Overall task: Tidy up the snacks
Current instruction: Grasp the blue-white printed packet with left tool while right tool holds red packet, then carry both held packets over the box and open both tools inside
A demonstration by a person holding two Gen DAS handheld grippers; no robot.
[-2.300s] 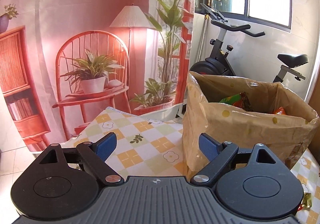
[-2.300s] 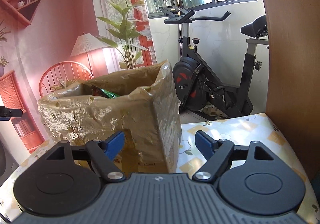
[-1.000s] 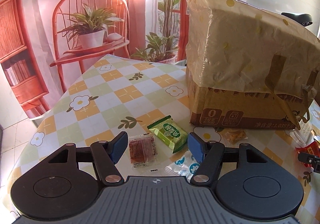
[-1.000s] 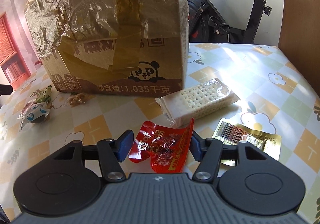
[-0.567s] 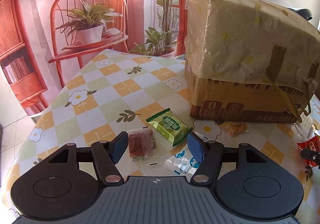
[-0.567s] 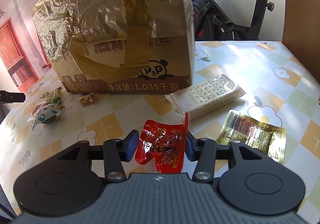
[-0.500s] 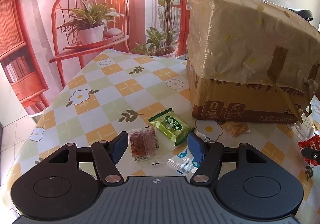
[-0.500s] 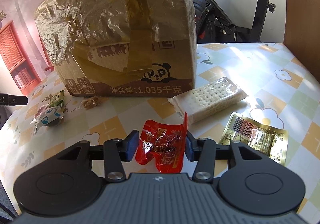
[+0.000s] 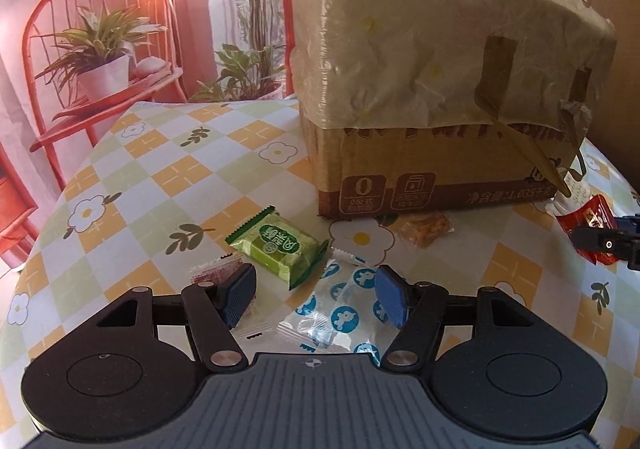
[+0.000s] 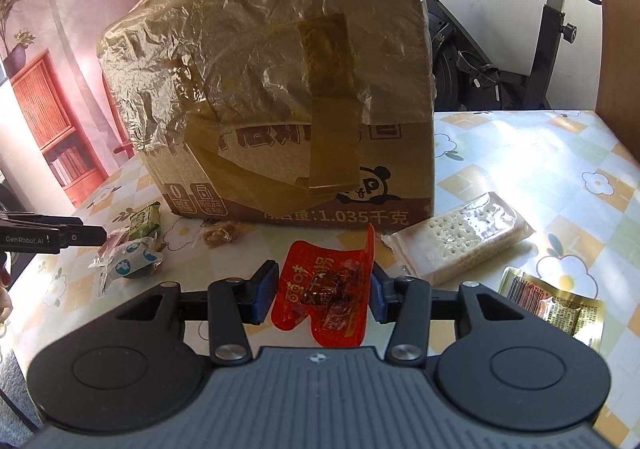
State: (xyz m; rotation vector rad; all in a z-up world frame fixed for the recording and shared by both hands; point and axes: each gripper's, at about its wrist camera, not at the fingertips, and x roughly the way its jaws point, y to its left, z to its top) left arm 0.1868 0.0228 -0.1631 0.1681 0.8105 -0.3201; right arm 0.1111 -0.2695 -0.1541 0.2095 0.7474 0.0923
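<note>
My right gripper (image 10: pixel 322 293) is shut on a red snack packet (image 10: pixel 328 289), which buckles between the pads with its right edge curled up. My left gripper (image 9: pixel 316 297) stands open just above the table, with a blue-and-white packet (image 9: pixel 340 305) lying between its fingers, untouched. A green packet (image 9: pixel 280 249) lies just beyond it. A small clear packet with red contents (image 9: pixel 212 273) is partly hidden behind the left finger. The taped cardboard box (image 9: pixel 440 89) stands behind the snacks, and its opening is out of sight.
A small brown snack (image 10: pixel 220 237) lies at the box's foot. A cracker pack (image 10: pixel 460 241) and a gold packet (image 10: pixel 560 305) lie right of the red packet. The flowered tablecloth (image 9: pixel 132 185) ends at the left. An exercise bike (image 10: pixel 480 61) and a wooden panel (image 10: pixel 616 29) stand behind.
My right gripper's jaws closed onto the red packet and bent it. My left gripper sank and shifted right, from over the clear red packet to astride the blue-and-white one.
</note>
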